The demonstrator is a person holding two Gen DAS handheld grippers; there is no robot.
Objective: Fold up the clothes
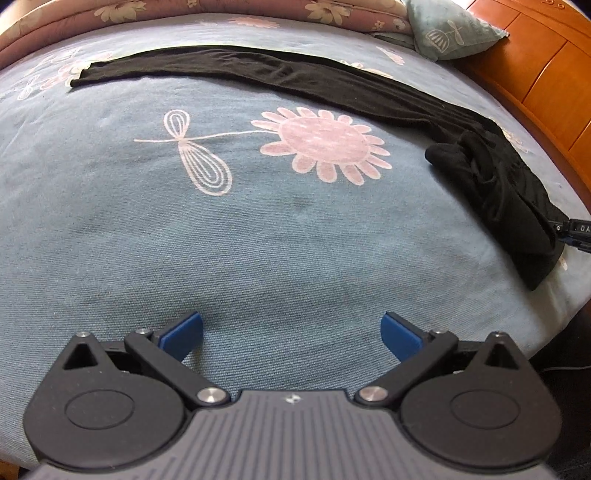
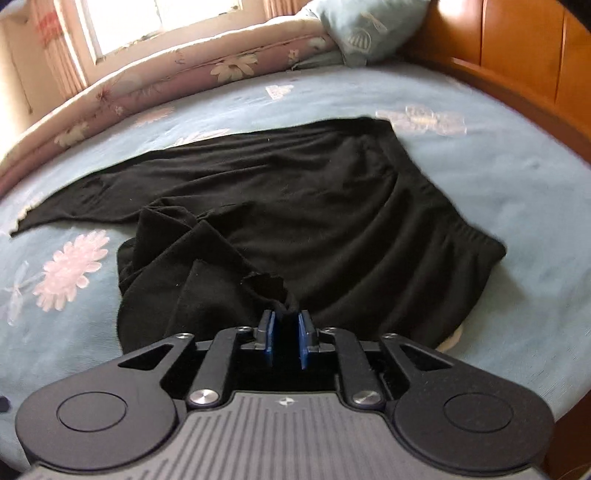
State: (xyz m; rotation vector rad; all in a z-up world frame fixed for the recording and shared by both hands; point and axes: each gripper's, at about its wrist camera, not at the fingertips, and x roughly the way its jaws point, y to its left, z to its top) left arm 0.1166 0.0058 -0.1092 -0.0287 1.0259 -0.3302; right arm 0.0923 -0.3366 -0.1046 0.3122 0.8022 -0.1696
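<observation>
A long black garment (image 1: 258, 66) lies stretched along the far side of the bed, its right end bunched into folds. In the right wrist view the same black garment (image 2: 314, 206) spreads wide in front of me, crumpled at the near left. My right gripper (image 2: 285, 315) is shut on a raised fold of this cloth, which fills the narrow gap between the blue pads. That right gripper (image 1: 561, 229) also shows at the right edge of the left wrist view, at the garment's bunched end. My left gripper (image 1: 291, 321) hangs open over bare sheet, holding nothing, well short of the garment.
The bed carries a blue sheet (image 1: 258, 229) printed with pink flowers. A rolled floral quilt (image 2: 147, 85) runs along the far edge under a bright window (image 2: 166, 22). A pale blue pillow (image 1: 454, 33) leans in the corner against the wooden headboard (image 1: 535, 66).
</observation>
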